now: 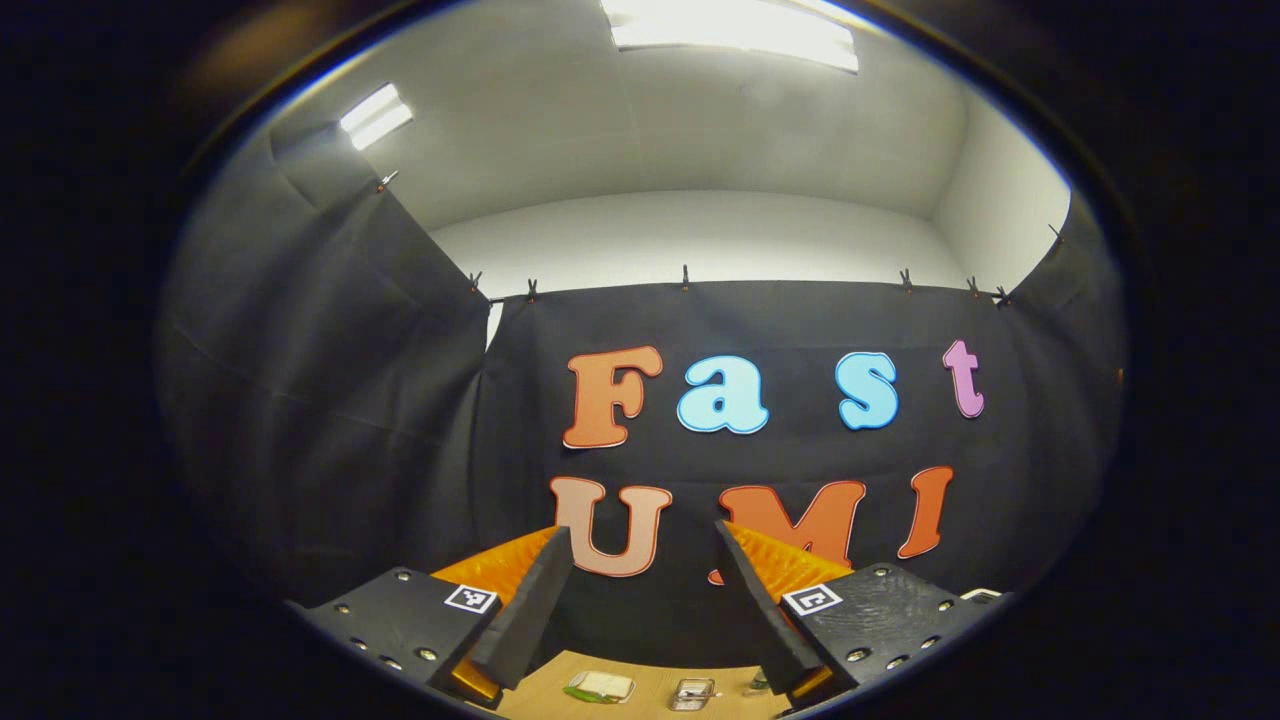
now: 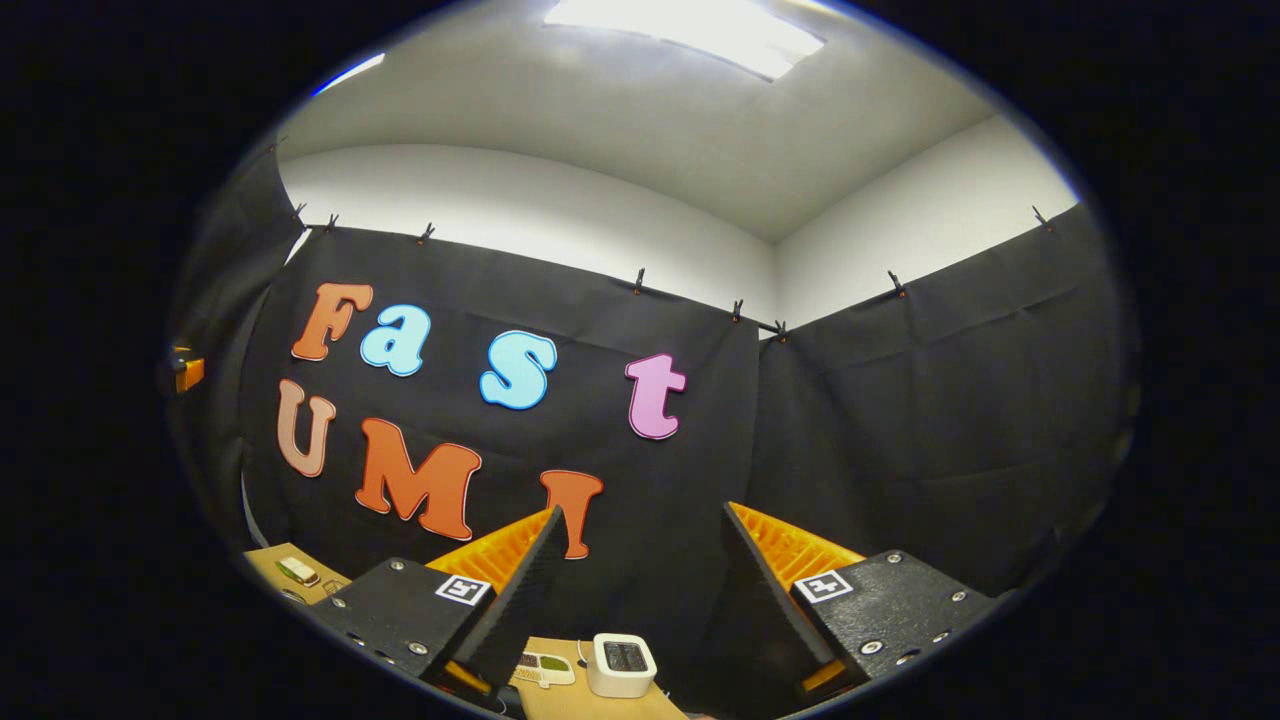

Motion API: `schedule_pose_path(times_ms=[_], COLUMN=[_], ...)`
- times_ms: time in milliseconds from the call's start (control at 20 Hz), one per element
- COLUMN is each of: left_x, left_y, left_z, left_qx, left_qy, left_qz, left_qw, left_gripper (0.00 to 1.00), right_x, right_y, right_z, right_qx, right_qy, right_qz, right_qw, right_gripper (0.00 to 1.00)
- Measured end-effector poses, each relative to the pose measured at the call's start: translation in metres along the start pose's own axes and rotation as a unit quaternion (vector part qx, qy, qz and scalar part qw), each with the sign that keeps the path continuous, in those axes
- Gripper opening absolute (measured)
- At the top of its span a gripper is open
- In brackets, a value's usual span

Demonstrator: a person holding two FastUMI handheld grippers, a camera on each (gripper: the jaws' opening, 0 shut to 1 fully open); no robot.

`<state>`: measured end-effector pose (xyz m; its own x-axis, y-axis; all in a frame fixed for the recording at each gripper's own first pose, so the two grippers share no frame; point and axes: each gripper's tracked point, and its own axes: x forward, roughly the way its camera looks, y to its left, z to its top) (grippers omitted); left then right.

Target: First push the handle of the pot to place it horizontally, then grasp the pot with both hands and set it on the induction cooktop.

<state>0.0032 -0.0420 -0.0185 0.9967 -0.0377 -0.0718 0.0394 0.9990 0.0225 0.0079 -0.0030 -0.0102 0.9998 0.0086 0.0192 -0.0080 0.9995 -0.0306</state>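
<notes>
Both your left hand-held gripper point(image 1: 640, 600) and right hand-held gripper point(image 2: 640, 590) are spread, empty, aimed at the wall. The pot's place can't be told; judging so, step one hasn't begun. Tilt down toward the tabletop point(image 1: 650, 668), find the handle.

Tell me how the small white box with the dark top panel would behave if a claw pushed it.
The white box looks squat with rounded corners, so it would probably slide on the wooden table rather than tip. It seems a rigid plastic shell, likely light for its size. Its smooth sides might slip in a pinch. Both claws are open and above it.
</notes>
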Motion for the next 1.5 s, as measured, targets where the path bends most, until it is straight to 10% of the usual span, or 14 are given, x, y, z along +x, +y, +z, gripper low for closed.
schedule_pose_path(times_ms=[700,1100,1500], left_x=[0.000,-0.026,-0.096], left_y=[-0.078,-0.154,-0.197], left_z=[-0.045,-0.122,-0.251], left_qx=[-0.062,0.001,0.138], left_qy=[0.060,0.160,0.325], left_qz=[-0.098,-0.190,-0.288], left_qw=[0.991,0.969,0.890], left_gripper=[0.89,0.92,0.13], right_x=[0.000,-0.027,-0.031], right_y=[-0.010,-0.046,-0.046], right_z=[-0.013,-0.028,-0.065], right_qx=[-0.007,0.014,-0.005], right_qy=[-0.001,-0.024,-0.001], right_qz=[-0.006,-0.034,-0.039], right_qw=[1.000,0.999,0.999], right_gripper=[0.95,0.95,0.95])
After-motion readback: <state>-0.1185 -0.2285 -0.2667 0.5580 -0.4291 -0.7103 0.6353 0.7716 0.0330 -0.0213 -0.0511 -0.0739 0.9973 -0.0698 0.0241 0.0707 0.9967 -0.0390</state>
